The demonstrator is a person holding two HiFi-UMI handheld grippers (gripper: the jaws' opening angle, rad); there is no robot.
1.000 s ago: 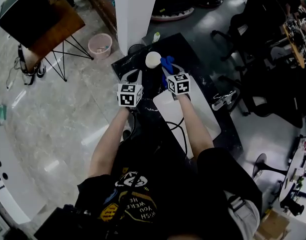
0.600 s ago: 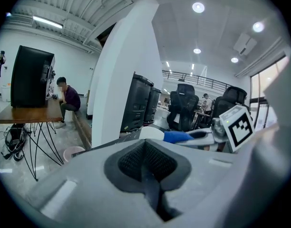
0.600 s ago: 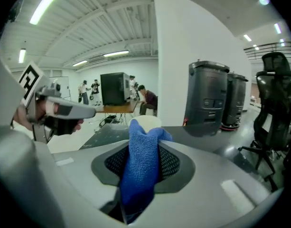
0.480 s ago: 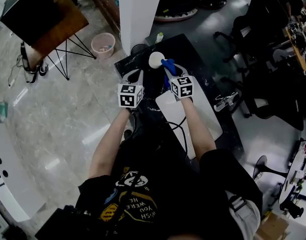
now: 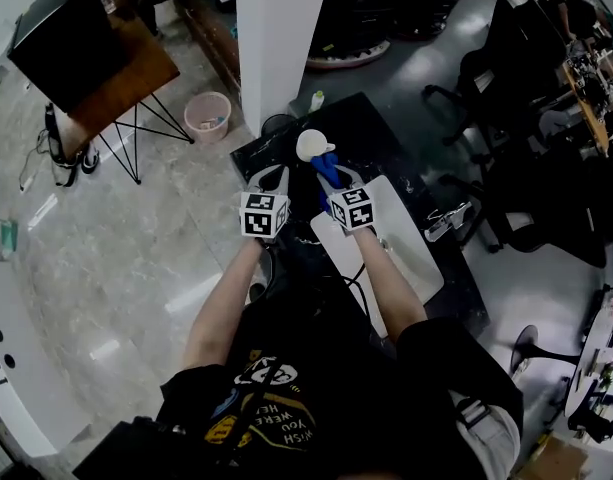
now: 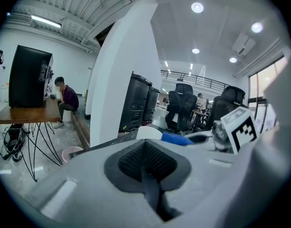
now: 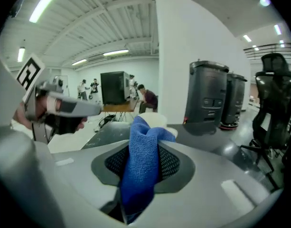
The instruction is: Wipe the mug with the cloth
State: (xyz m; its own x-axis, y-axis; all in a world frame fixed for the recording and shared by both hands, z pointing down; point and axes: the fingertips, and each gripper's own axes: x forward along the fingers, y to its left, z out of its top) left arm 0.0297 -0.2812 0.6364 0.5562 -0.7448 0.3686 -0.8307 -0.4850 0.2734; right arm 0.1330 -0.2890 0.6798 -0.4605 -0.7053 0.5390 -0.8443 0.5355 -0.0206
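head view: high, steeply down | gripper views: low, forward, close | shared: mug (image 5: 309, 145), pillar (image 5: 276, 38)

Open-plan office: swivel chairs (image 6: 182, 103), ceiling strip lights (image 7: 55, 4), polished stone floor (image 5: 136, 228).

Dark table (image 5: 378, 131) bears mug (image 5: 309, 145), perhaps white board (image 5: 412, 240).

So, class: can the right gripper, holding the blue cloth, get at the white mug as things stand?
Probably yes. The right gripper, shut on the blue cloth, points at the white mug just ahead on the black table, with nothing between them. The left gripper sits off to the side.
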